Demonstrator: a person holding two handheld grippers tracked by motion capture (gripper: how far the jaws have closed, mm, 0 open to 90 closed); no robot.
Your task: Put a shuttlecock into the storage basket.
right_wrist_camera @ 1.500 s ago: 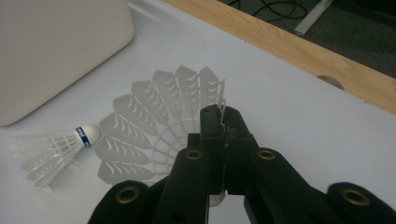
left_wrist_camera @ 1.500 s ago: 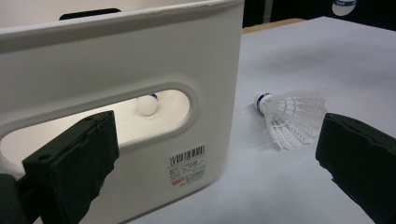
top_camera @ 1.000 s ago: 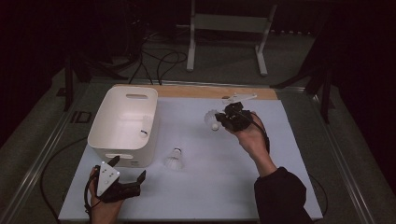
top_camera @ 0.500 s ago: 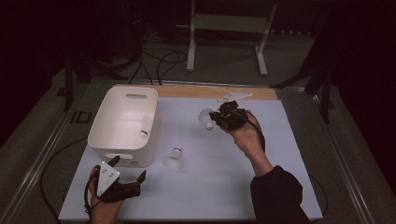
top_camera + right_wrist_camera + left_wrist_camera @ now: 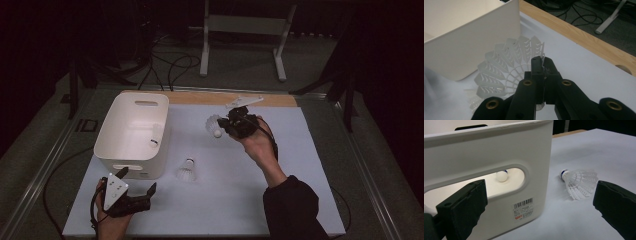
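Two hand-held grippers are at work. Nearest, by the table's near left corner, the left hand-held gripper rests with jaws wide apart and empty, facing the white bin; it should stay put. A second shuttlecock lies on the table just beside the bin's near right corner, waiting its turn. Farther back, the right hand-held gripper is clamped on the skirt rim of a white plastic shuttlecock, held in the air above the table's middle, well clear of the bin. To do this well, I judge, carry it level over the bin's right wall, keeping the thin pinch firm, and release only above the inside, where another shuttlecock already lies.
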